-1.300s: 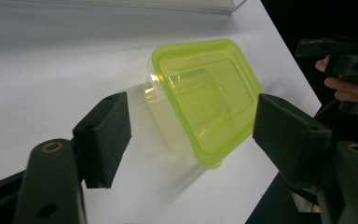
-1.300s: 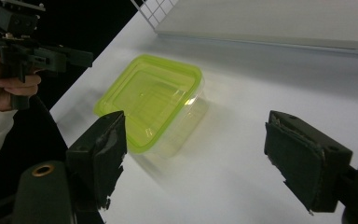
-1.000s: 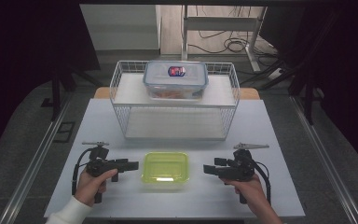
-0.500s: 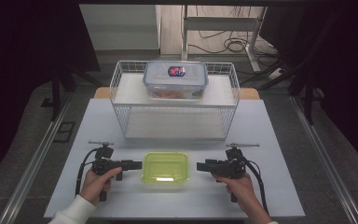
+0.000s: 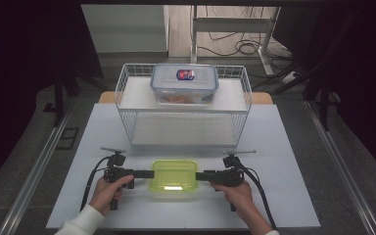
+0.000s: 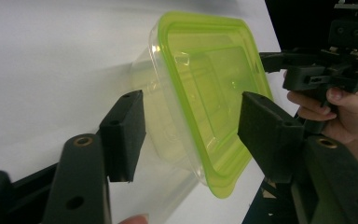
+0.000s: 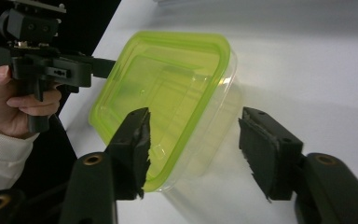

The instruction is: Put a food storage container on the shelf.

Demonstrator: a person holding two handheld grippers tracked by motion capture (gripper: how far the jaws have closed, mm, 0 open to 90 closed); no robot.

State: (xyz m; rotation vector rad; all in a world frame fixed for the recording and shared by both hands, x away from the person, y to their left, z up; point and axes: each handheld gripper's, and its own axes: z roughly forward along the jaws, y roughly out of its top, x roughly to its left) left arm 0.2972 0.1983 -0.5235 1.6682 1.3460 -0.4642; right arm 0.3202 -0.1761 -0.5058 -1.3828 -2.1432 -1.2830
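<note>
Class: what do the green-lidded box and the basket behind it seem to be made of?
Green-lidded box: likely plastic, glossy translucent green lid over a clear see-through body. Basket: probably white-coated metal wire, judging by its thin open grid.

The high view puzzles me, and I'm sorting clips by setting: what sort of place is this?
Probably a lab or recording workspace, not a kitchen: a white table walled by black curtains, loose cables on the floor behind, and a staged wire basket with food containers.

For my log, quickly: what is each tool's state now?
Left tool: open, around the green-lidded clear plastic box, holding nothing.
Right tool: open, same.
</note>
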